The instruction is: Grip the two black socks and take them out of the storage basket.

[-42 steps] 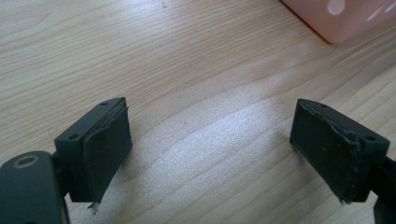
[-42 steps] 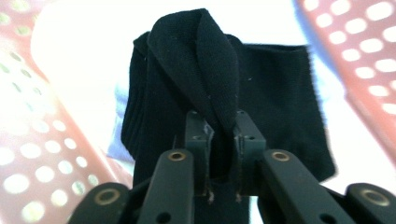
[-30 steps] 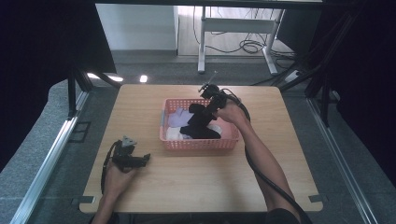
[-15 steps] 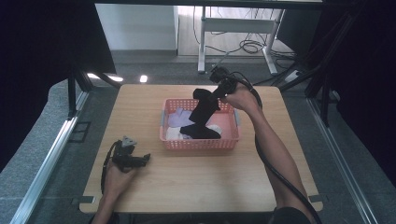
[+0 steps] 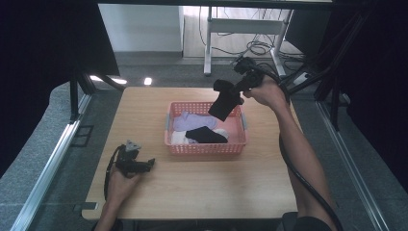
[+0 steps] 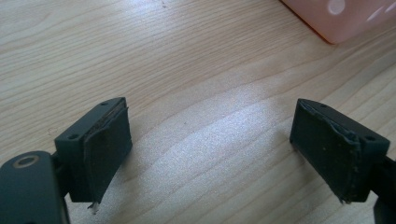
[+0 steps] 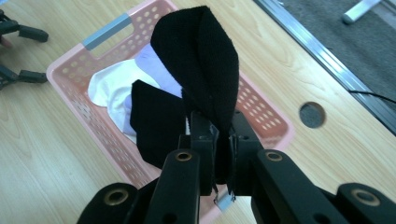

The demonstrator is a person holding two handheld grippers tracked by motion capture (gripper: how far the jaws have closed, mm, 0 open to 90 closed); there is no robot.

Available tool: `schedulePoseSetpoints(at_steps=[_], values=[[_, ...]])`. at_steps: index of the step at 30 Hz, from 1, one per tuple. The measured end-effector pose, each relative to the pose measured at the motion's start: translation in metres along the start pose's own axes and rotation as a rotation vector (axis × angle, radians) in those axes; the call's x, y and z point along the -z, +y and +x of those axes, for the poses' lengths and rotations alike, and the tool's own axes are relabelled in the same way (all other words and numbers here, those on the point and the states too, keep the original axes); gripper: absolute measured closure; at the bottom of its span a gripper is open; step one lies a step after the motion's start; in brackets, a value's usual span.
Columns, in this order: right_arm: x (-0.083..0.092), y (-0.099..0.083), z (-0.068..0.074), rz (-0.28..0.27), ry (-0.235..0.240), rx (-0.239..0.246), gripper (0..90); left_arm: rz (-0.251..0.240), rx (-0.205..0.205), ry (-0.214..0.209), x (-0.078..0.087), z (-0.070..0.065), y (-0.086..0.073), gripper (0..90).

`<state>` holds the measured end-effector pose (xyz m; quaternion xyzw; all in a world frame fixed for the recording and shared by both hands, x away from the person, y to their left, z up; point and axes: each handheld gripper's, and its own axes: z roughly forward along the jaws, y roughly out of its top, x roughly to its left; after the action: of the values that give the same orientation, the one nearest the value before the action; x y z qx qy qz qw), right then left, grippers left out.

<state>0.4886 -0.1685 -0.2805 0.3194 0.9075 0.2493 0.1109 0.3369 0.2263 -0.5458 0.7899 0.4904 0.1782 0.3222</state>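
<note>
My right gripper is shut on a black sock, which hangs above the far right corner of a pink basket. Inside the basket lie a second black sock, a lilac sock and a white one. My left gripper rests on the wooden table near its left front, jaws open with only bare wood between them. A corner of the basket sits beyond its jaws.
A round cable hole is cut in the tabletop beside the basket. A white desk frame with cables stands on the floor beyond the table. Metal rails run along both sides.
My right gripper has risen out of the basket, lifting the black sock clear of the other socks. The left gripper has stayed put.
</note>
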Motion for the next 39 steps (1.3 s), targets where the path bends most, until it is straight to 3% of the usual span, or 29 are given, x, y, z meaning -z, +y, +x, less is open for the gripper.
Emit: schedulePoseSetpoints(at_steps=[13,23,31,39], values=[[0.048,-0.037,-0.032,0.000,-0.076,-0.090,83.5,0.000,-0.001,0.001,0.000,0.000,0.000,12.3],[0.069,-0.075,-0.057,0.014,-0.134,-0.167,83.5,0.000,-0.001,0.001,0.000,0.000,0.000,12.3],[0.070,-0.107,-0.071,0.038,-0.161,-0.226,83.4,-0.004,-0.001,0.002,0.000,0.000,0.000,12.3],[0.049,-0.139,-0.077,0.096,-0.176,-0.260,83.3,-0.007,-0.001,0.003,-0.001,0.000,0.000,12.3]])
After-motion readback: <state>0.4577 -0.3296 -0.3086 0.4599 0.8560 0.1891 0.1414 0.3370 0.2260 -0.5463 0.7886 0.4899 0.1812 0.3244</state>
